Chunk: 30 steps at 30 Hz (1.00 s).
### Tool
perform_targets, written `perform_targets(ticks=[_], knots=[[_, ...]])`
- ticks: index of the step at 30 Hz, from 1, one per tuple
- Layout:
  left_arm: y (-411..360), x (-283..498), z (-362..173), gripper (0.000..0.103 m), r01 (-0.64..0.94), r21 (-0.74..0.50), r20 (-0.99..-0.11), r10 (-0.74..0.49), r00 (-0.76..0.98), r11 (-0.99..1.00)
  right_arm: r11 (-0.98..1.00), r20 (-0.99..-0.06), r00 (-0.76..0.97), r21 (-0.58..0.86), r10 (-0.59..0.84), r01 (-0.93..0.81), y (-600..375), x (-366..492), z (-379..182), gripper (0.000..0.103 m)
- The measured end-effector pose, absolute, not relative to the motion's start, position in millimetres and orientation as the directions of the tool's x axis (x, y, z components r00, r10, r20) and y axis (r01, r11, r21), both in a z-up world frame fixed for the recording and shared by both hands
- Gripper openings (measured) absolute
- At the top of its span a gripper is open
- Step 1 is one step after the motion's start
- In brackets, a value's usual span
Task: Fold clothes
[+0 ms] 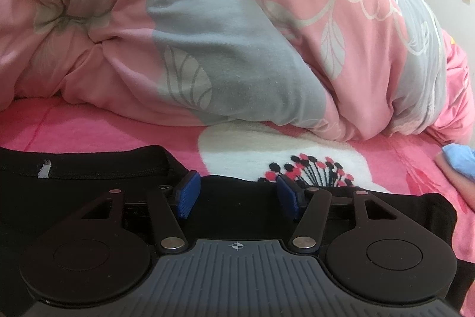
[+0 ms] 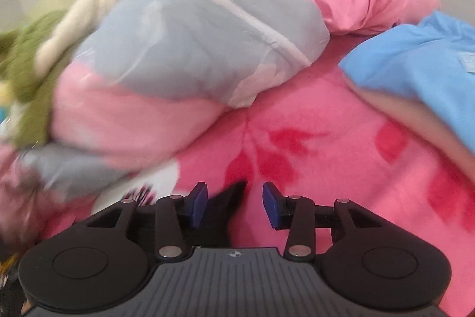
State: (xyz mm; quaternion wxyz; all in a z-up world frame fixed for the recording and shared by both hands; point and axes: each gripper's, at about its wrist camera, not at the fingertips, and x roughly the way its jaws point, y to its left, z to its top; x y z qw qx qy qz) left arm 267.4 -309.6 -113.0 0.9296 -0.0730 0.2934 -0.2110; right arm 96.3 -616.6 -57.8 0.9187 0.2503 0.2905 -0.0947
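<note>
Black garment [image 1: 89, 192] lies flat on the pink blanket [image 1: 89, 129] at the bed's near edge, under the left gripper [image 1: 236, 195], whose jaws stand apart, gripping nothing. Behind it a pink-and-grey quilt [image 1: 207, 49] is heaped. The right view, blurred, shows the right gripper [image 2: 234, 205], jaws apart, over a garment corner, and blue cloth [image 2: 415, 73] at the right edge.

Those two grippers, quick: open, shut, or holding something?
Left gripper: open, pads apart above the black garment, not pinching it.
Right gripper: open, nothing pinched; a black cloth corner lies between its pads.
</note>
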Motion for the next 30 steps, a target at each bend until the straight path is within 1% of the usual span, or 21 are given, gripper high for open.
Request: perform_targets(ticks=[2, 5, 7, 8, 10, 11, 12, 14, 17, 19, 20, 23, 25, 26, 27, 30], knots=[[-309.8, 267.5, -112.6, 0.058, 0.347, -0.261, -0.514, -0.434, 0.740, 0.901, 0.862, -0.616, 0.788, 0.404, 0.009, 0.306, -605.4, 75.9, -58.2, 0.044], [-309.8, 267.3, -112.4, 0.058, 0.346, -0.264, -0.513, -0.435, 0.740, 0.900, 0.835, -0.655, 0.755, 0.435, 0.037, 0.336, -599.0, 65.4, -68.2, 0.044], [-309.4, 267.3, -112.3, 0.058, 0.344, -0.268, -0.513, -0.436, 0.740, 0.900, 0.815, -0.652, 0.755, 0.473, 0.068, 0.334, -599.8, 65.2, -73.7, 0.039], [-309.2, 267.4, -112.3, 0.058, 0.344, -0.269, -0.513, -0.436, 0.739, 0.900, 0.809, -0.654, 0.753, 0.481, 0.073, 0.339, -600.0, 66.8, -76.0, 0.036], [-309.3, 267.7, -112.0, 0.058, 0.343, -0.271, -0.513, -0.436, 0.739, 0.900, 0.797, -0.661, 0.746, 0.492, 0.080, 0.351, -600.3, 70.5, -80.3, 0.020], [-309.3, 267.8, -111.9, 0.058, 0.342, -0.271, -0.513, -0.436, 0.739, 0.900, 0.793, -0.661, 0.746, 0.497, 0.084, 0.352, -600.0, 71.3, -81.6, 0.008], [-309.2, 267.9, -112.0, 0.058, 0.342, -0.272, -0.513, -0.436, 0.739, 0.899, 0.797, -0.655, 0.751, 0.497, 0.084, 0.345, -598.8, 73.3, -80.1, 0.005], [-309.0, 267.9, -112.1, 0.058, 0.342, -0.273, -0.513, -0.437, 0.739, 0.899, 0.807, -0.640, 0.764, 0.492, 0.080, 0.328, -595.2, 76.9, -74.7, 0.004], [-308.6, 268.1, -112.2, 0.058, 0.342, -0.275, -0.512, -0.438, 0.739, 0.899, 0.828, -0.602, 0.792, 0.493, 0.104, 0.266, -584.7, 87.6, -59.2, 0.004], [-308.2, 268.3, -112.3, 0.058, 0.341, -0.278, -0.512, -0.439, 0.739, 0.898, 0.864, -0.593, 0.797, 0.455, 0.114, 0.216, -570.4, 106.2, -49.6, 0.004], [-307.9, 268.3, -112.3, 0.058, 0.341, -0.279, -0.511, -0.439, 0.739, 0.898, 0.876, -0.596, 0.794, 0.441, 0.121, 0.197, -565.3, 116.1, -48.6, 0.004], [-307.0, 268.2, -112.5, 0.058, 0.342, -0.282, -0.511, -0.442, 0.737, 0.896, 0.907, -0.643, 0.754, 0.385, 0.133, 0.168, -547.5, 154.1, -53.9, 0.007], [-306.2, 268.3, -113.0, 0.058, 0.342, -0.287, -0.510, -0.445, 0.736, 0.895, 0.918, -0.680, 0.722, 0.356, 0.127, 0.174, -544.8, 167.0, -61.4, 0.017], [-306.2, 268.4, -113.5, 0.058, 0.343, -0.287, -0.510, -0.446, 0.736, 0.894, 0.916, -0.685, 0.718, 0.356, 0.120, 0.187, -546.9, 167.3, -62.9, 0.025], [-306.2, 268.1, -113.6, 0.058, 0.342, -0.286, -0.510, -0.444, 0.737, 0.895, 0.910, -0.667, 0.736, 0.369, 0.118, 0.189, -550.7, 160.8, -59.9, 0.029], [-306.0, 267.7, -114.5, 0.058, 0.341, -0.284, -0.510, -0.443, 0.737, 0.896, 0.890, -0.603, 0.791, 0.411, 0.104, 0.196, -563.3, 137.4, -47.3, 0.030]])
